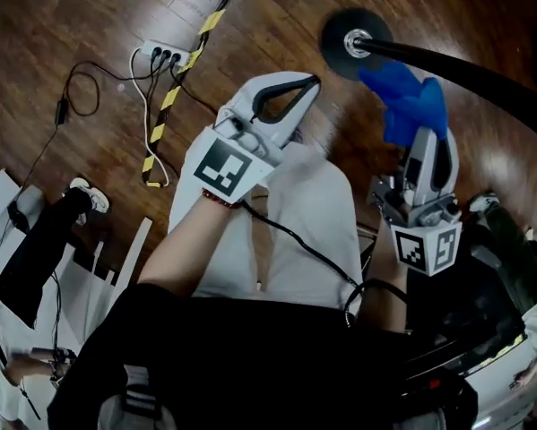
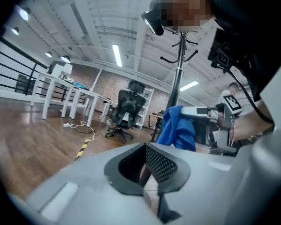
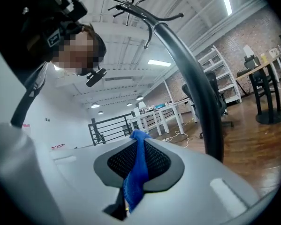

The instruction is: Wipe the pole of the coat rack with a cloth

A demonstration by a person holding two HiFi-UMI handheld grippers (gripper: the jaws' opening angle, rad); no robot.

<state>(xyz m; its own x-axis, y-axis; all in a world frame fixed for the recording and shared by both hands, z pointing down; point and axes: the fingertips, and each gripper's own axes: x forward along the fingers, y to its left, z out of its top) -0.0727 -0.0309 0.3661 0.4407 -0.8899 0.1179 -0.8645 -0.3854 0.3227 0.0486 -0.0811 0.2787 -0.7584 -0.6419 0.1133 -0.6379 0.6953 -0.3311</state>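
Observation:
The coat rack's black round base (image 1: 347,41) sits on the wood floor, and its dark pole (image 1: 465,72) runs off to the right. My right gripper (image 1: 422,134) is shut on a blue cloth (image 1: 408,102), which lies against the pole just above the base. In the right gripper view the cloth (image 3: 136,175) hangs between the mesh pads and the pole (image 3: 203,102) rises close on the right. My left gripper (image 1: 311,82) is held left of the pole, shut with nothing in it. In its view the pole (image 2: 177,78) and the cloth (image 2: 178,125) stand ahead.
A white power strip (image 1: 165,56) with cables and a yellow-black tape strip (image 1: 193,54) lie on the floor to the left. An office chair (image 2: 126,111) and white tables (image 2: 60,86) stand farther off. The person's pale trousers (image 1: 308,213) fill the middle below the grippers.

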